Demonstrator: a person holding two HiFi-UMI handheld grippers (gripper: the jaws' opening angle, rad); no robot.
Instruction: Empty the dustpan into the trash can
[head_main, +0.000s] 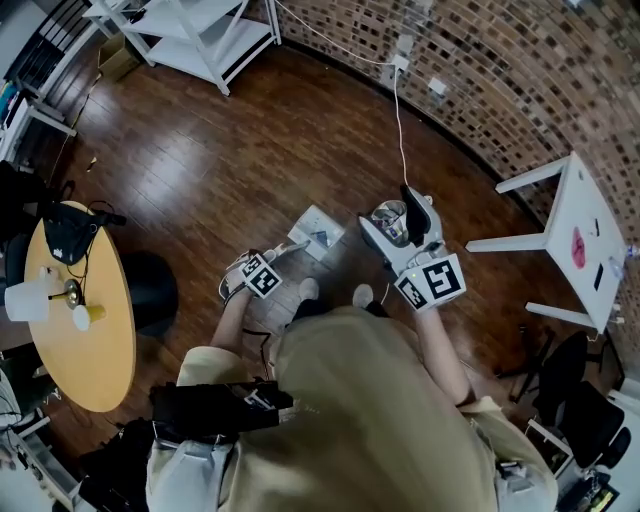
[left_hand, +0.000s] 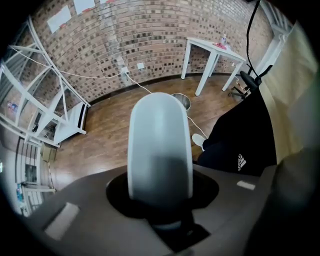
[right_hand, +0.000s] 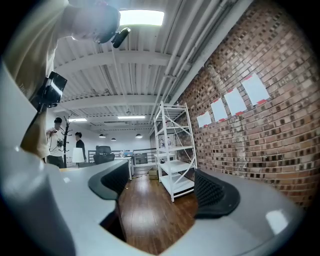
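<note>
White cable (head_main: 399, 110) lies beside trash can (head_main: 389, 216) near dustpan (head_main: 318, 235).

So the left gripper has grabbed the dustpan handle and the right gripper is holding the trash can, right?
Not quite. The right gripper holds nothing: the right gripper view shows its jaws apart with only bare floor between them. The trash can stands free on the floor. The left gripper does have the dustpan handle.
</note>
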